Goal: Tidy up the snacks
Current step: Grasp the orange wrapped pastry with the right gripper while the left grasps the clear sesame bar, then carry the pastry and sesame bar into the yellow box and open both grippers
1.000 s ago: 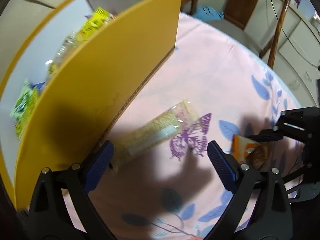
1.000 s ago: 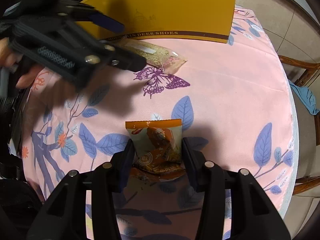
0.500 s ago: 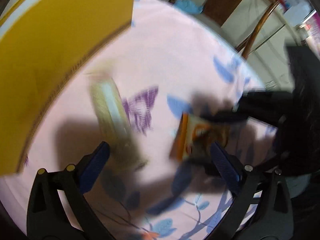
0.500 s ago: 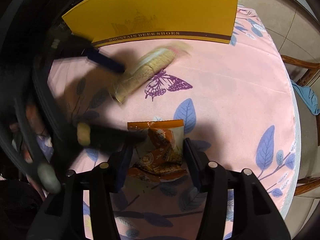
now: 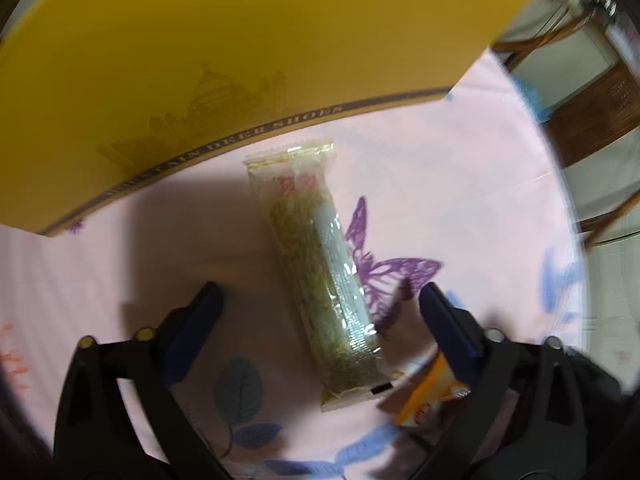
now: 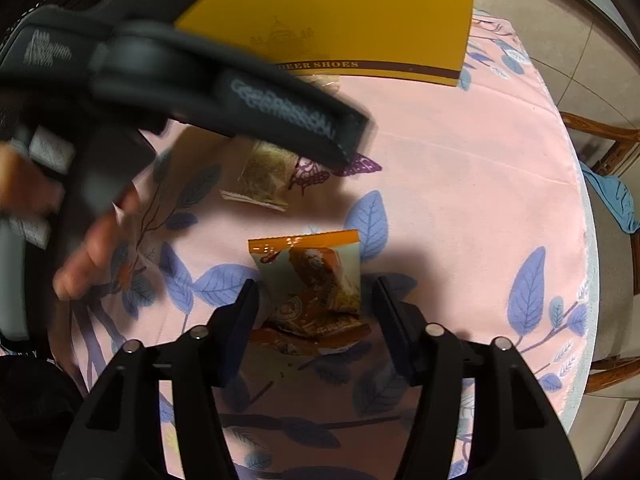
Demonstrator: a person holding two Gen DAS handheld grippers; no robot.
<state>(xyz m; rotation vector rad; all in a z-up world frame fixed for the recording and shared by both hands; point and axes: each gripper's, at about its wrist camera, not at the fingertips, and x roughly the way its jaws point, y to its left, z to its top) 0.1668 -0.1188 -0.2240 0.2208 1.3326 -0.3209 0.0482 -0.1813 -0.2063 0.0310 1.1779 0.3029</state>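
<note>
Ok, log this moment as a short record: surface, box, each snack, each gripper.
surface: pink floral tablecloth
box: yellow shoe box, at the far edge
long snack: clear-wrapped bar, flat on the cloth
small snack: orange packet, flat
left gripper: jaws closing, straddling the bar, not touching
right gripper: jaws opening around the packet

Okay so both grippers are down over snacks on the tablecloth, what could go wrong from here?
1. The left gripper, closing around the long clear-wrapped bar, has its right finger by the orange packet and might catch it.
2. The right gripper is opening around the orange packet, so it may not be gripped when lifted.
</note>
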